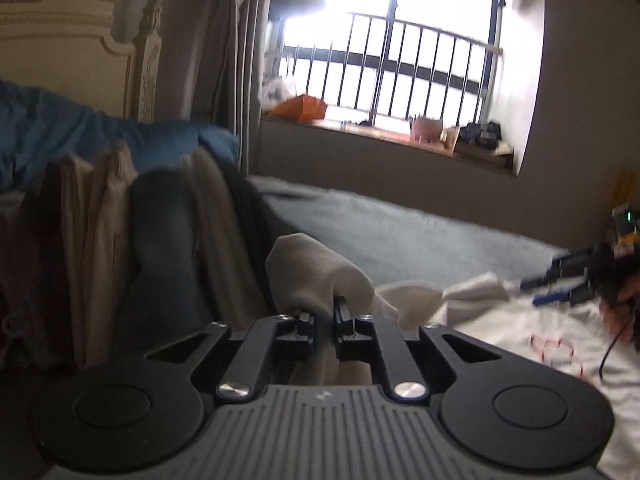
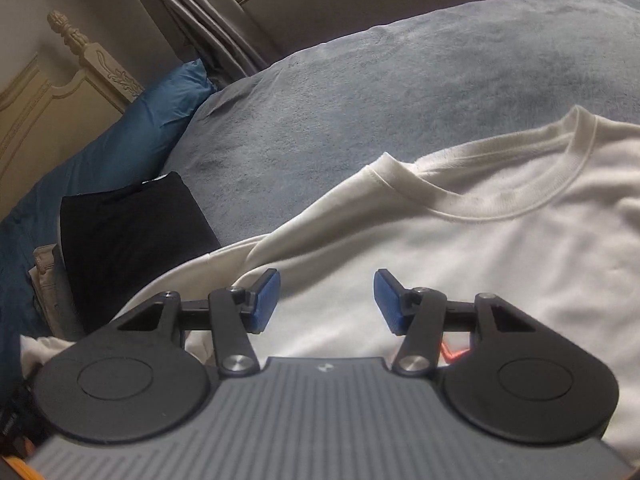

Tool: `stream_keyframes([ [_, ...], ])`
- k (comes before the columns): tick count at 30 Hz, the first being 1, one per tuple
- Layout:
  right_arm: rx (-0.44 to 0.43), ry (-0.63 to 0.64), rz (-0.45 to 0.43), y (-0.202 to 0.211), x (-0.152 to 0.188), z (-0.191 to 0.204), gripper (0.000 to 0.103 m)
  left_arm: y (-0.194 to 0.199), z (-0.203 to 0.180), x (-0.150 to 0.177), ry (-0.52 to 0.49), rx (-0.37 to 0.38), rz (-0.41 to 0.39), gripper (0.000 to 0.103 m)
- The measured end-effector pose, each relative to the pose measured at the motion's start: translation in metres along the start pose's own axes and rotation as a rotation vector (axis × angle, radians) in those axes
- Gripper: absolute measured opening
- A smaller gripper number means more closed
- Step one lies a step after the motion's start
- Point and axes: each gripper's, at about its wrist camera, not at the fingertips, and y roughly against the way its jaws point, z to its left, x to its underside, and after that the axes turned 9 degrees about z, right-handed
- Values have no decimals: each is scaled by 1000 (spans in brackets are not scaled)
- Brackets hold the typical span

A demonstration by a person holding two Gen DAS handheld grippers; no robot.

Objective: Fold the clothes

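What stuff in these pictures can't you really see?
- Windowsill clutter, left wrist view: small, blurred, backlit.
- Right gripper, same view: motion-blurred at the edge.
- White shirt hem and sleeves, right wrist view: cut off by frame, covered by gripper body.
- Folded stack: blurred.

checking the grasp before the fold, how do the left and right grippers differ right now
The left gripper is shut on a raised bunch of the white sweatshirt; the right gripper is open and holds nothing. The left one has lifted cloth off the bed; the right one hovers over the sweatshirt's flat chest, below the collar. Both are at the same garment.
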Motion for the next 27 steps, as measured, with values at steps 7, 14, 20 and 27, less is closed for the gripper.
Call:
stream_keyframes([
  [7, 28, 48, 4, -21, -9, 11, 51, 12, 48, 28, 99, -29, 107, 55],
  [14, 95, 120, -62, -31, -24, 21, 51, -50, -23, -43, -211, 113, 0, 63],
  [20, 101, 94, -52, -38, 0, 6, 46, -159, -110, -101, -397, 150, 55, 61],
  [27, 97, 48, -36, -42, 10, -20, 45, -247, -132, -127, -339, 127, 268, 27],
])
